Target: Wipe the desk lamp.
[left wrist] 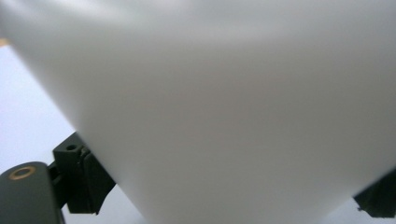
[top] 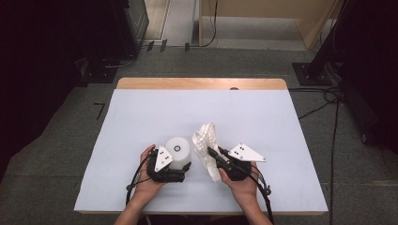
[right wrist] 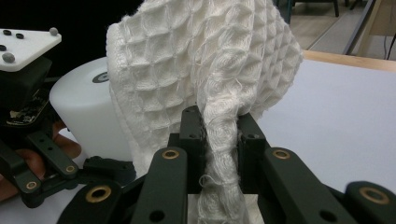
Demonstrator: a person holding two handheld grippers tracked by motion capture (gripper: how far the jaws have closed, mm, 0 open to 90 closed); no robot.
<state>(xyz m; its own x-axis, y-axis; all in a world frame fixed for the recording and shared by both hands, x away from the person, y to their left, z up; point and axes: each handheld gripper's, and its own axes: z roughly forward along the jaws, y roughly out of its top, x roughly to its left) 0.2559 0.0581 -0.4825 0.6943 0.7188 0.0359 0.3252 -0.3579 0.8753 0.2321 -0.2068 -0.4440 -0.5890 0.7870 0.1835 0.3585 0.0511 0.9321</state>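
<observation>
On table near edge, we find right gripper clamped on bunched waffle-weave cloth: soft, light, limp; we advise bunched-fold grip. Left gripper clasps white cylinder beside it: rigid, smooth.

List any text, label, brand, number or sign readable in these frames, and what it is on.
No readable text in any view.
White cylindrical container: a dark ring mark on its top, too small to read and no letters can be made out.
White waffle-weave cloth: no tag or print showing.
Left gripper and right gripper: dots and brass-coloured rivets, no lettering.
Table: plain pale cover, no marking.
</observation>
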